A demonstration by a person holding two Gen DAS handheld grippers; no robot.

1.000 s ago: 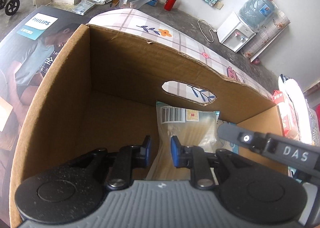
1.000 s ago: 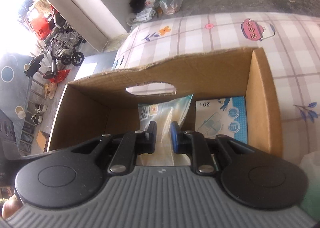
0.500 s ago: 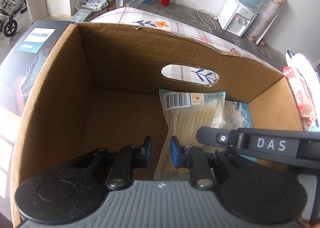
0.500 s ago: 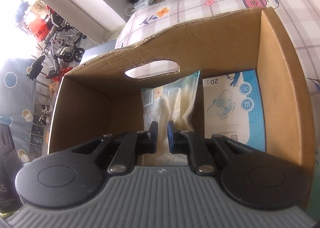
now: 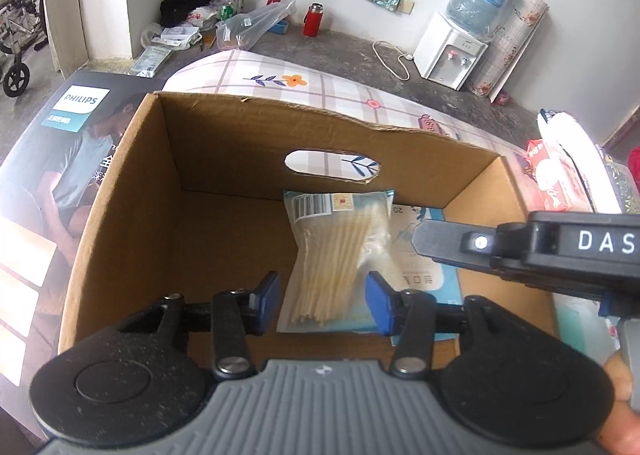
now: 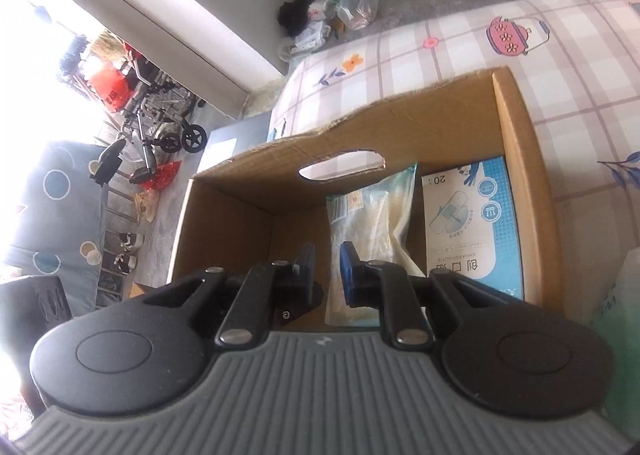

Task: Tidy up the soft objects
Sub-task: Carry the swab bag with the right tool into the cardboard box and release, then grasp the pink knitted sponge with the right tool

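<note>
An open cardboard box (image 5: 132,191) holds a clear bag of cotton swabs (image 5: 340,247) lying flat, beside a blue plaster packet (image 5: 424,283) on its right. My left gripper (image 5: 322,303) hovers above the box's near edge. Its jaws are opening and stand wide; the bag shows between them but lies below, untouched. My right gripper (image 5: 424,241) reaches in from the right, above the blue packet. In the right wrist view my right gripper (image 6: 326,267) is all but shut, its jaws just starting to open, with nothing held over the bag (image 6: 372,215) and packet (image 6: 468,215).
The box stands on a checked, flower-print tablecloth (image 5: 280,71). A dark Philips carton (image 5: 60,159) lies against its left side. A red tissue pack (image 5: 556,175) and a white bundle (image 5: 572,143) sit to the right. A water dispenser (image 5: 456,51) stands on the floor behind.
The left jaws have spread from nearly shut to wide apart. Both grippers have drawn up and back from the box. The swab bag stays on the box floor.
</note>
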